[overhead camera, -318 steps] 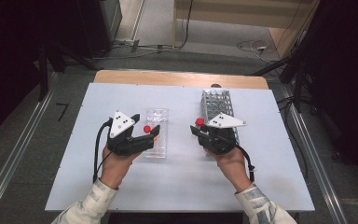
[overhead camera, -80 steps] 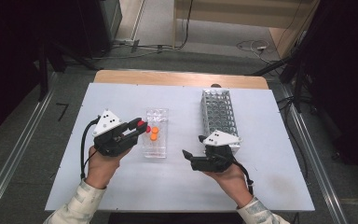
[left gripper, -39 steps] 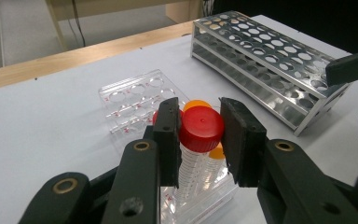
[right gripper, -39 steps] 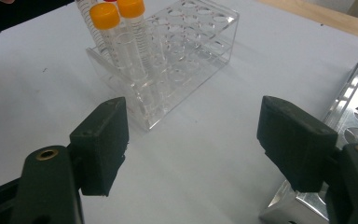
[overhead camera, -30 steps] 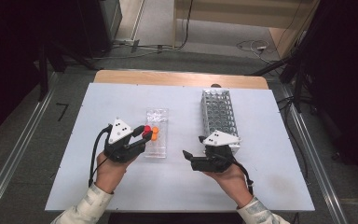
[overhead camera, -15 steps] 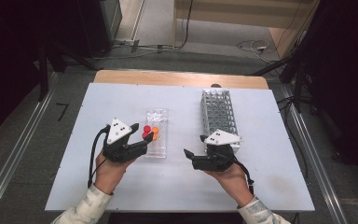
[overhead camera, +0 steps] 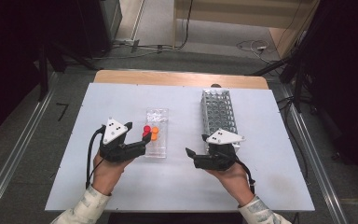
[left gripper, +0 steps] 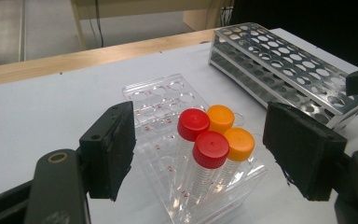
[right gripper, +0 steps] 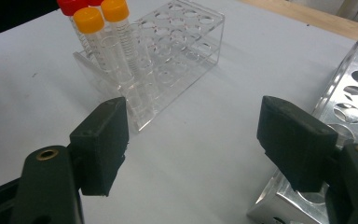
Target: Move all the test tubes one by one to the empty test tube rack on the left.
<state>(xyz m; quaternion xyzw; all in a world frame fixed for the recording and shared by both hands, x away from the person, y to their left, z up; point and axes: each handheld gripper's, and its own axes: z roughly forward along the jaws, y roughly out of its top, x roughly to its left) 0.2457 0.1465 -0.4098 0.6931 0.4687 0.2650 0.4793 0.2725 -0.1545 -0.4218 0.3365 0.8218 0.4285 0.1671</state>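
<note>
On the white table [overhead camera: 121, 93], at about ten o'clock from my left gripper [left gripper: 200, 154], sits the clear rack [left gripper: 168, 100] with four capped tubes standing upright in its near end. My left jaws stand wide apart and have just been opening; the two red tubes [left gripper: 209, 149] and two orange tubes [left gripper: 238, 140] rise in the gap between the pads, and neither pad touches them. The red pair stands on the nine o'clock side of the orange pair, the caps crowding close, whether they touch I cannot tell. Most of the rack's holes toward twelve o'clock show bare.

From above, my left gripper [overhead camera: 140, 142] lies at the rack's [overhead camera: 157, 116] nine o'clock, its tip just beside the red caps [overhead camera: 146, 129], with an orange cap [overhead camera: 154, 130] at their three o'clock.

My right gripper [right gripper: 193, 140] is likewise open, holding nothing, with bare table between its pads. The clear rack [right gripper: 186, 51] lies at its eleven o'clock, well apart, and the steel rack [right gripper: 354, 93] runs along its three o'clock side, just behind the right pad. In the high view that steel rack [overhead camera: 219, 112] stands at twelve o'clock from my right gripper [overhead camera: 189, 153], whose jaws point toward nine o'clock, at the clear rack. Both my hands rest low over the table.
</note>
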